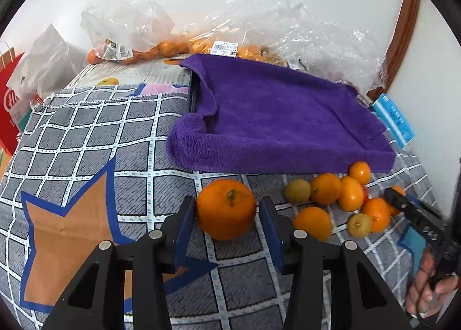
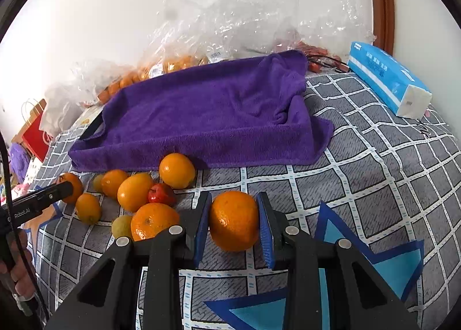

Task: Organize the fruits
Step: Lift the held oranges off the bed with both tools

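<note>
In the left wrist view my left gripper (image 1: 227, 209) has its blue pads around a large orange (image 1: 226, 209) that rests on the checked cloth; the left pad touches it, the right pad stands a hair off. In the right wrist view my right gripper (image 2: 233, 220) is shut on another large orange (image 2: 234, 220), both pads against its sides. A pile of small oranges (image 2: 132, 191), yellowish fruits and one small red fruit (image 2: 160, 193) lies in front of a purple towel-lined tray (image 2: 207, 111). The pile also shows in the left wrist view (image 1: 340, 197).
Clear plastic bags with more oranges (image 1: 161, 47) lie behind the tray against the wall. A blue tissue pack (image 2: 386, 79) lies at the right. A red paper bag (image 1: 11, 105) stands at the far left. The other gripper's finger (image 1: 409, 209) reaches into the pile's right edge.
</note>
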Action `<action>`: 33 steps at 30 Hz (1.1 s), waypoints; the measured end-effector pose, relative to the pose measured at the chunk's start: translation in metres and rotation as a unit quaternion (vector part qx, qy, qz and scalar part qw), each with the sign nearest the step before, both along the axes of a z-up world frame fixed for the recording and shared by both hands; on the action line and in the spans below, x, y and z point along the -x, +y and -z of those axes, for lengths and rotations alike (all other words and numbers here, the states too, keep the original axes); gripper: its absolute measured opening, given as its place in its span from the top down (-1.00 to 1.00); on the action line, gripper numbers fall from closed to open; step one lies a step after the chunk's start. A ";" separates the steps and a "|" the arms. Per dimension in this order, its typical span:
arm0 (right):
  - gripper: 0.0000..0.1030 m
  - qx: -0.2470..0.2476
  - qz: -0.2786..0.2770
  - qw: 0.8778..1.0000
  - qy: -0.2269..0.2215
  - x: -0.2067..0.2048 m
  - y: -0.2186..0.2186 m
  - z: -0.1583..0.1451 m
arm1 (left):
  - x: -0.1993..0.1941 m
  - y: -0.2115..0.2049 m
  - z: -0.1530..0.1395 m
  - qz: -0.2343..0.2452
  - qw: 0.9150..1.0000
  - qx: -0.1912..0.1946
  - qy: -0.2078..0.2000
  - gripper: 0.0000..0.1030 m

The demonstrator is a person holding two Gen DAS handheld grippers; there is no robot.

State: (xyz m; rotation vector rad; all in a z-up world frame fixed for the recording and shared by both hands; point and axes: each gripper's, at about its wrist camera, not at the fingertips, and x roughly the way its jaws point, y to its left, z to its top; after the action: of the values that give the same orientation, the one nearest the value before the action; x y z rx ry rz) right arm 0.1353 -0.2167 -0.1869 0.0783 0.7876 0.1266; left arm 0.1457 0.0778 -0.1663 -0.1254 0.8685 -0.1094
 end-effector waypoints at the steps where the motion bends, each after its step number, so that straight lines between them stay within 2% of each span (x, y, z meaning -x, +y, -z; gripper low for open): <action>1: 0.37 0.001 -0.001 1.000 -0.001 0.000 0.000 0.000 | -0.001 0.000 0.004 0.001 1.000 0.001 0.002 0.16; 11: 0.33 0.004 -0.003 1.000 0.021 -0.004 0.001 0.007 | 0.001 0.009 0.007 -0.006 0.999 0.032 -0.004 0.20; 15: 0.38 0.006 -0.014 1.000 0.012 0.000 0.003 0.005 | 0.006 0.012 0.006 -0.010 0.999 0.044 -0.014 0.20; 22: 0.38 0.005 -0.026 1.000 -0.015 0.009 0.006 -0.002 | 0.018 0.008 -0.007 -0.014 0.998 0.036 -0.056 0.21; 28: 0.37 0.054 -0.019 0.998 0.013 0.004 0.017 0.005 | 0.017 0.007 -0.006 -0.012 0.998 0.034 -0.051 0.20; 33: 0.38 0.041 -0.028 0.999 0.010 0.005 0.015 0.006 | 0.018 0.009 -0.006 -0.016 0.998 0.036 -0.053 0.20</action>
State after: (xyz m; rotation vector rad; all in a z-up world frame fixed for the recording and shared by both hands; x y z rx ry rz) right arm 0.1304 -0.2013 -0.1927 -0.0198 0.8142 0.1470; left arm 0.1277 0.0869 -0.1601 -0.1996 0.7571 -0.1171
